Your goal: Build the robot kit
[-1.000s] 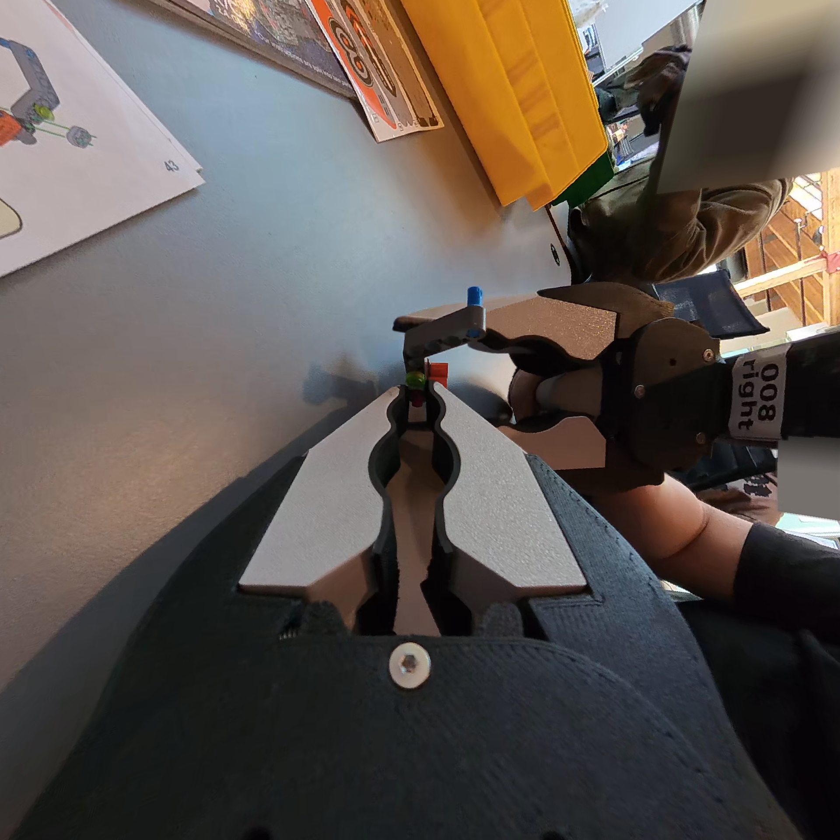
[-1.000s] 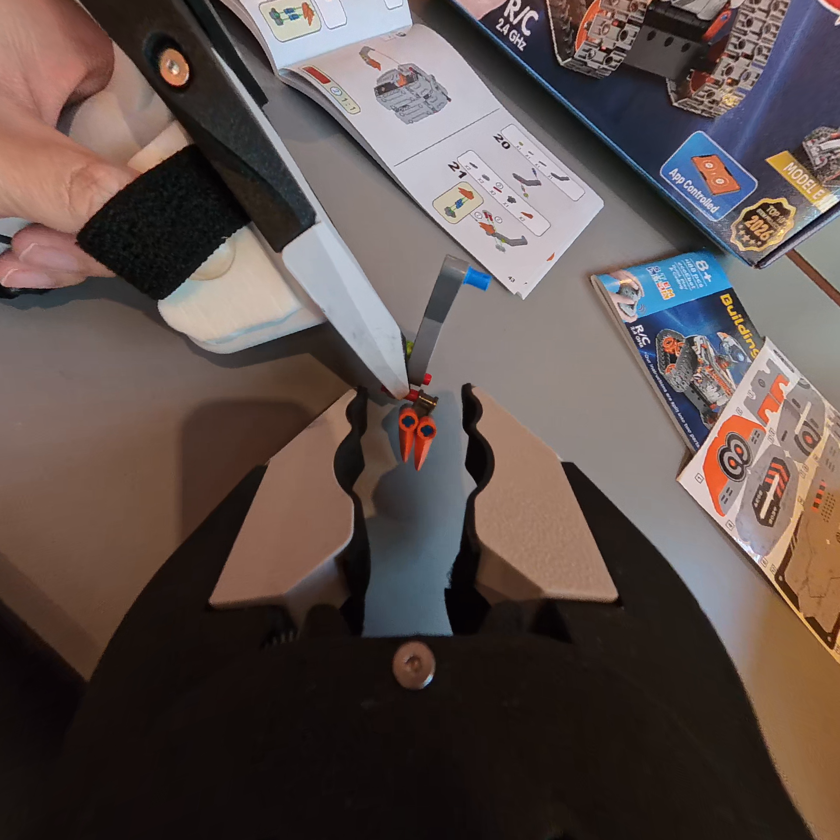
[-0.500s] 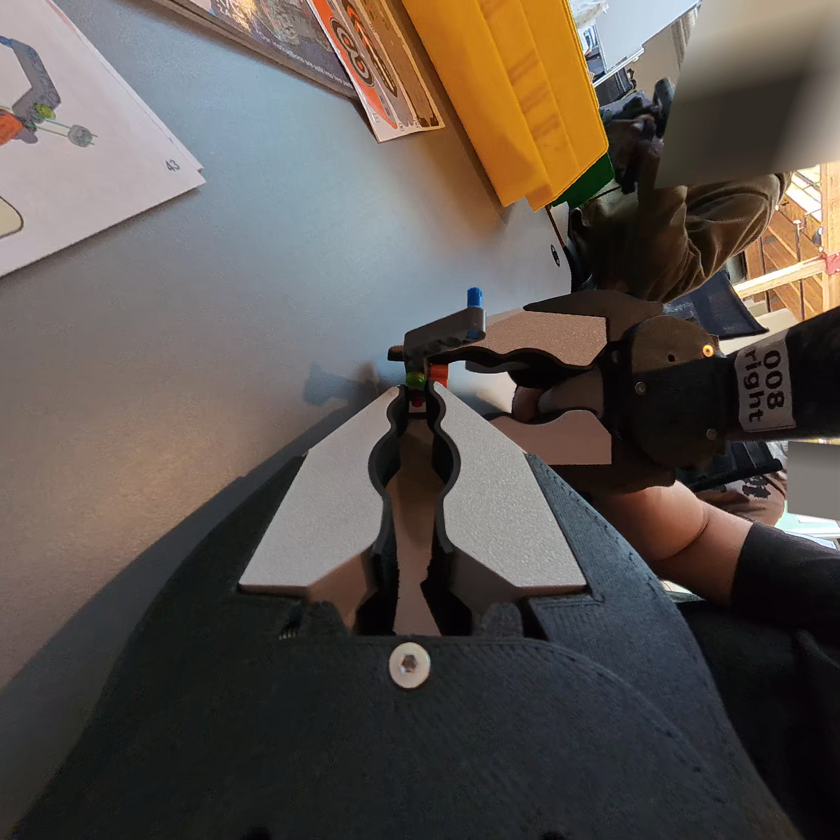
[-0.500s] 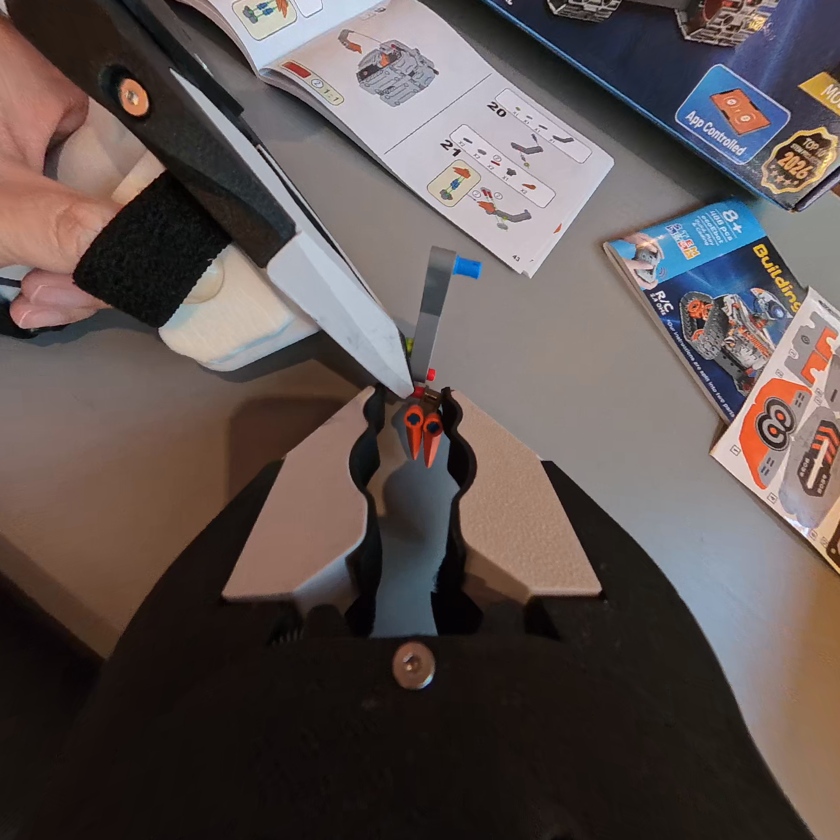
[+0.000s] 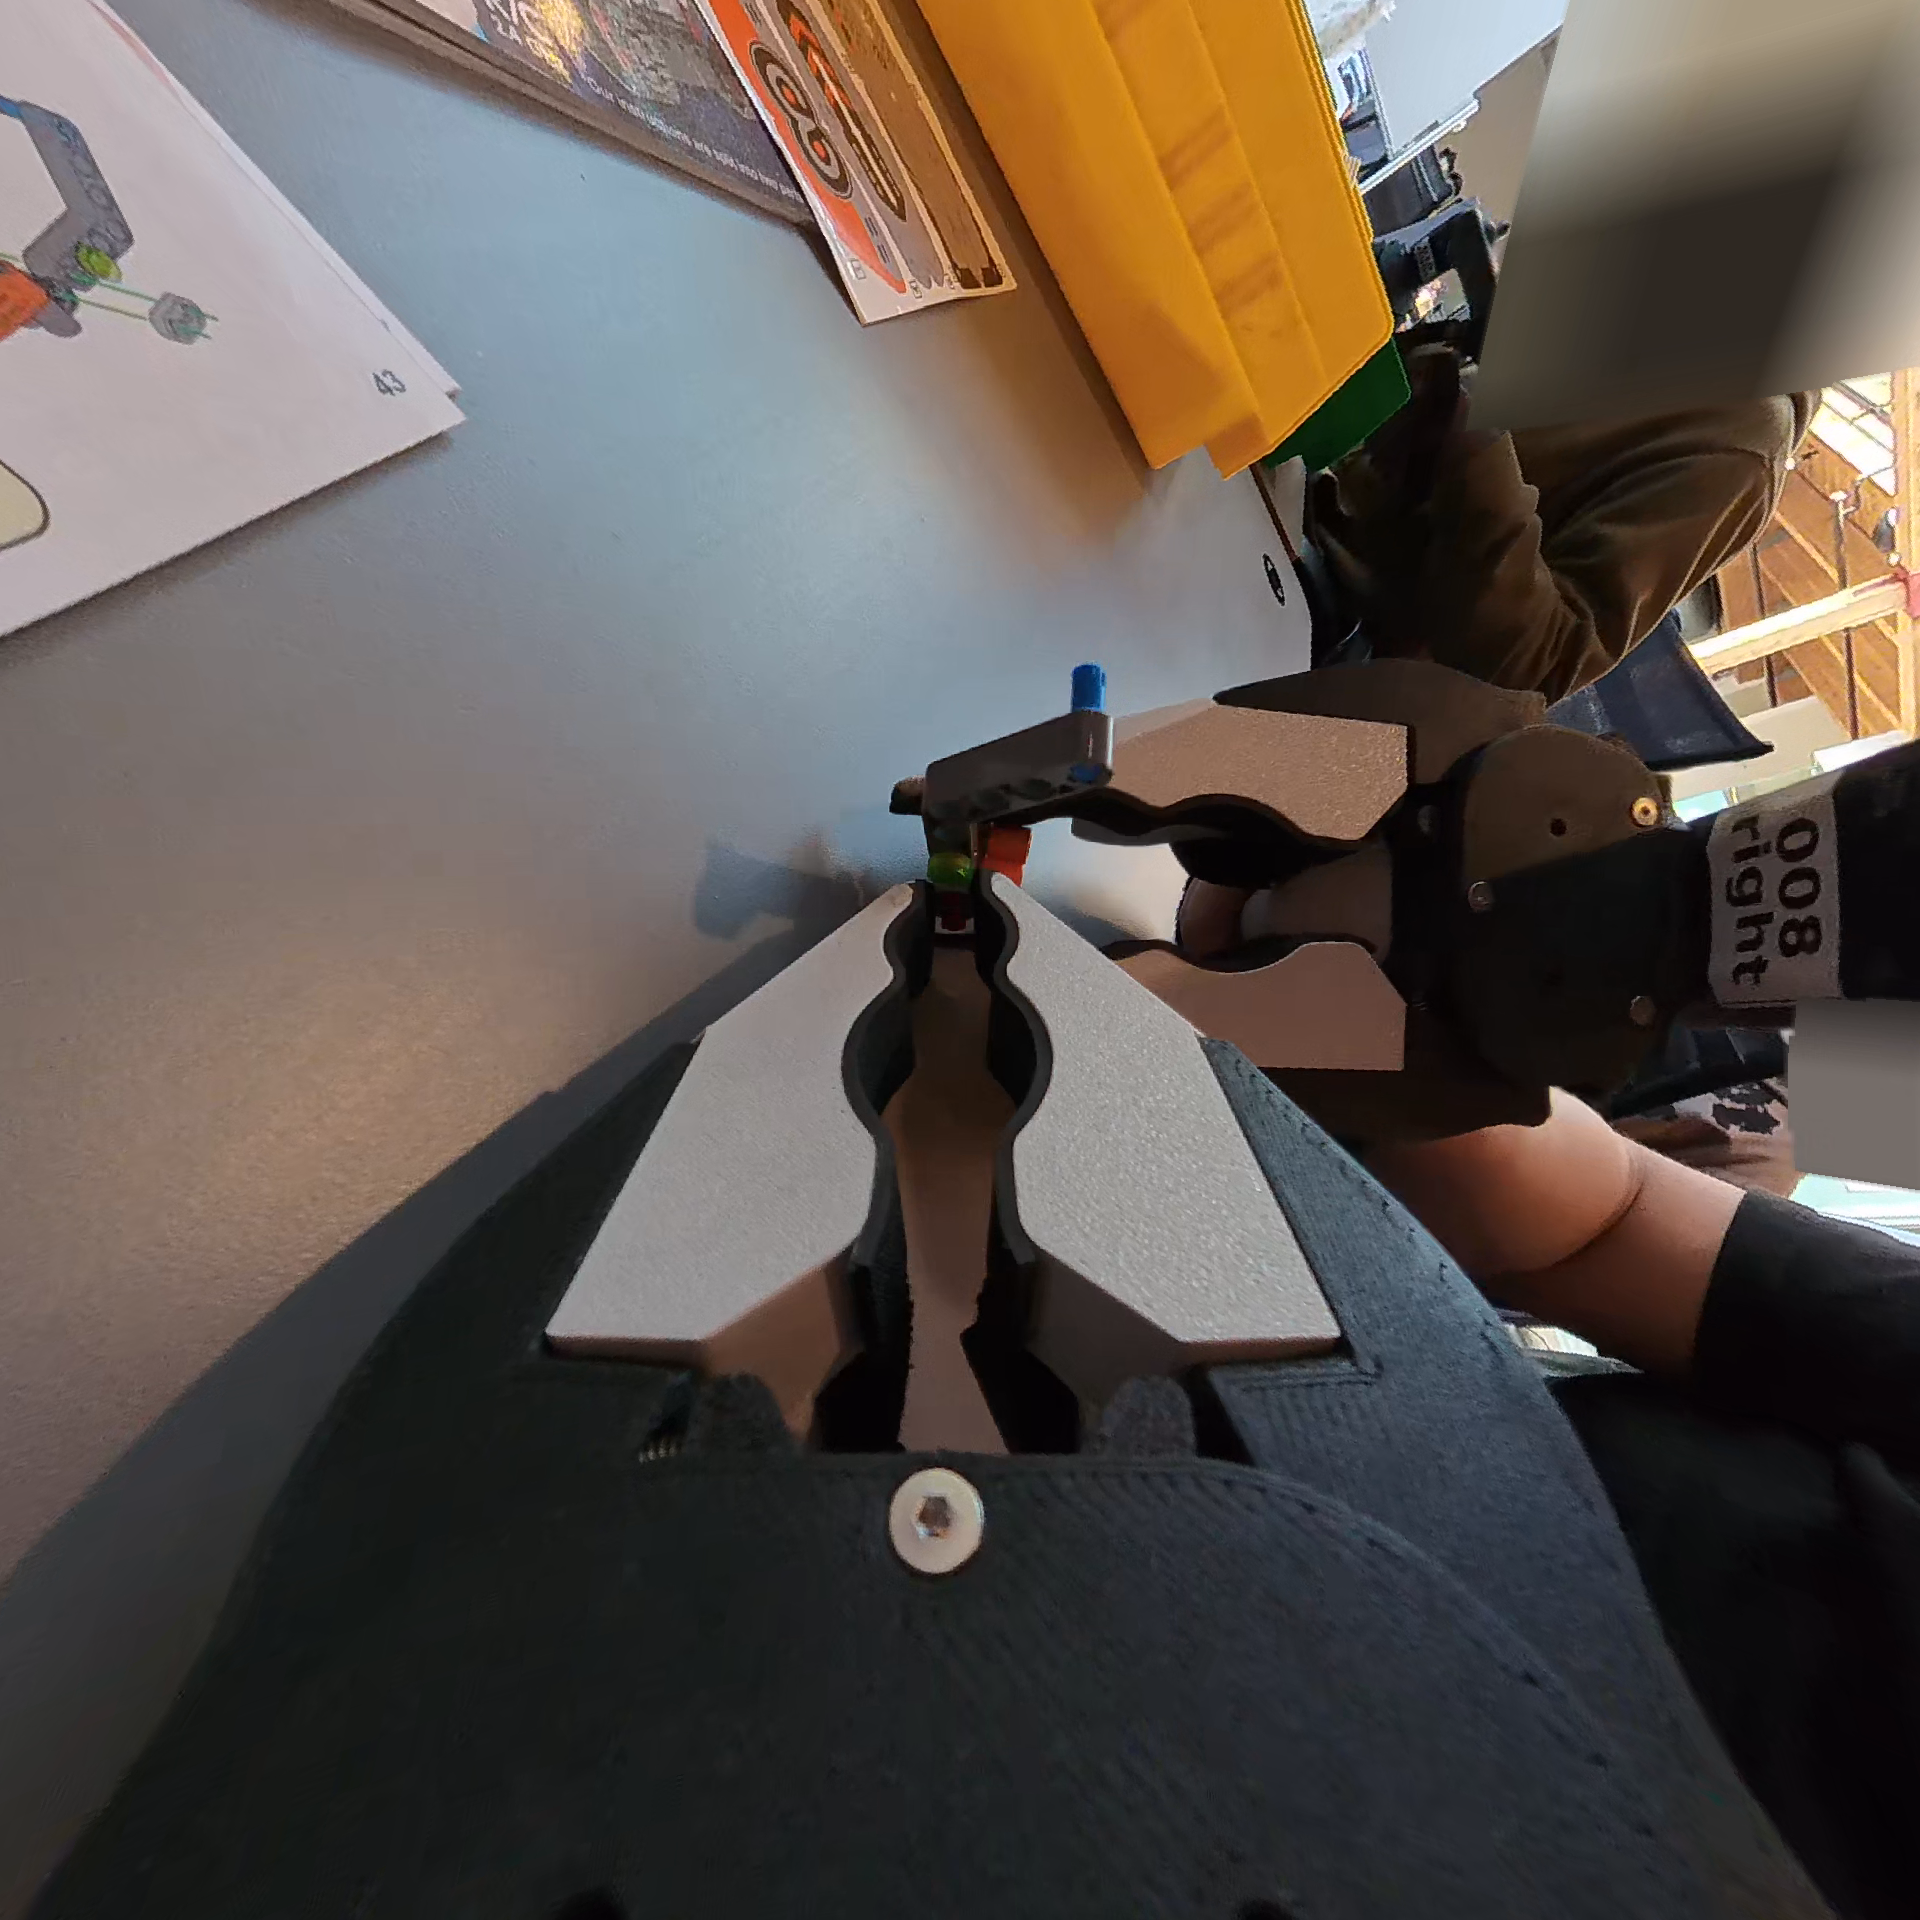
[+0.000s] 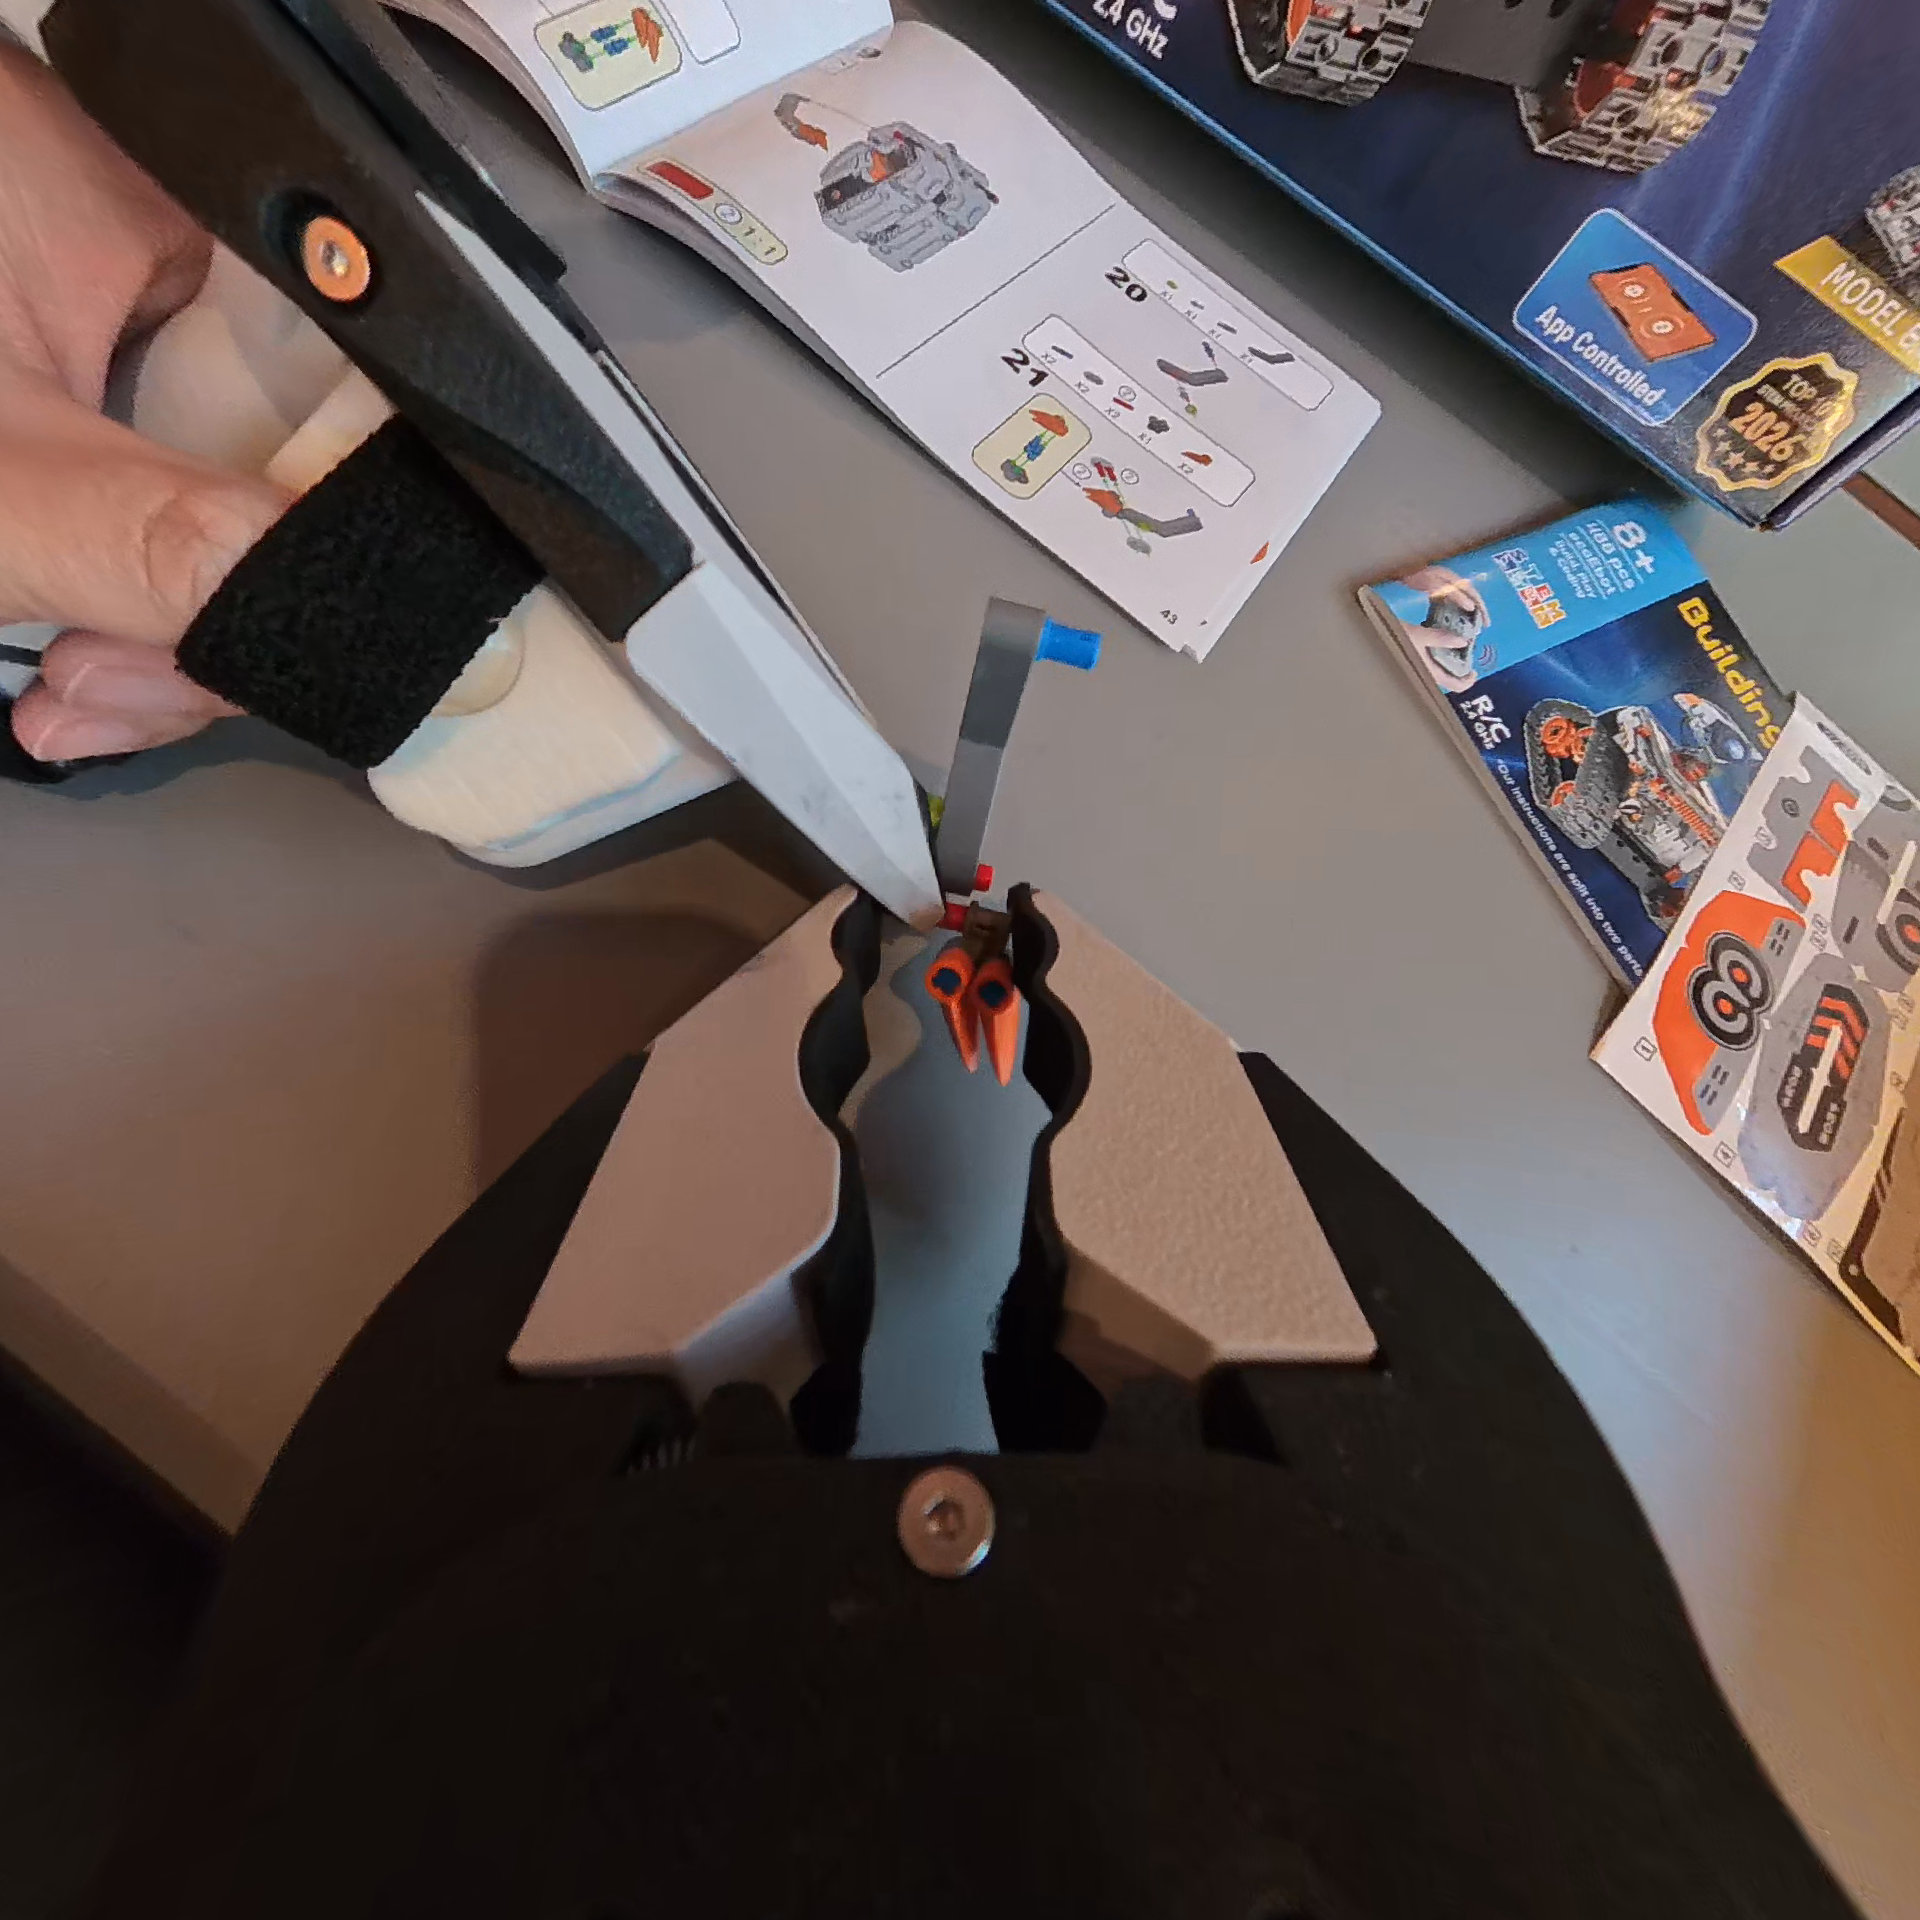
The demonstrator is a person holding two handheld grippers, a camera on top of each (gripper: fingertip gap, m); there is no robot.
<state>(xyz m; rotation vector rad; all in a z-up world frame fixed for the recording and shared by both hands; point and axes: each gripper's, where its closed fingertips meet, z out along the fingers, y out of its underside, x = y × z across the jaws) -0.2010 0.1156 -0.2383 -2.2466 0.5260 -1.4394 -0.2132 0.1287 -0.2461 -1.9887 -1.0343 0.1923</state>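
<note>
Right wrist view: right gripper [image 6: 940, 940] pinched on the orange claw pieces [image 6: 977, 1003] of a small grey-beam assembly [image 6: 992, 727]; left gripper [image 5: 951, 904] clamps its red axle end — held aloft over the tabletop [image 6: 1247, 831] near the open instruction booklet [image 6: 987, 312], so both ends are braced.

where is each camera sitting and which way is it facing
Left wrist view: on the left gripper, looking along its nearly closed fingers across the grey table; the right gripper and a forearm show opposite.
Right wrist view: on the right gripper, looking down at the table and open manual; the left gripper and a hand enter upper left.
Both share the small brick assembly with its grey beam.
</note>
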